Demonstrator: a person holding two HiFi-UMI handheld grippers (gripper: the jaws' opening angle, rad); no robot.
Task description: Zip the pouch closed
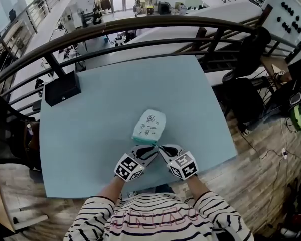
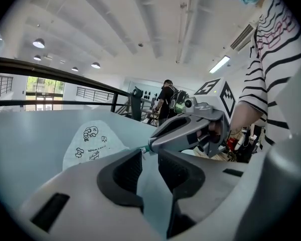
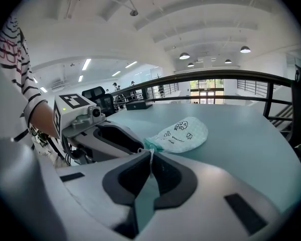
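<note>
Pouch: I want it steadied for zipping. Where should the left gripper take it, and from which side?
Take the pouch by its near zipper edge, coming in low from the person's side: it lies flat with that end toward them. The open left gripper points there, beside the right gripper, shut on what looks like the zipper pull.

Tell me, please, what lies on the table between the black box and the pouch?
In the head view, only bare tabletop lies between the black box and the pouch.
</note>
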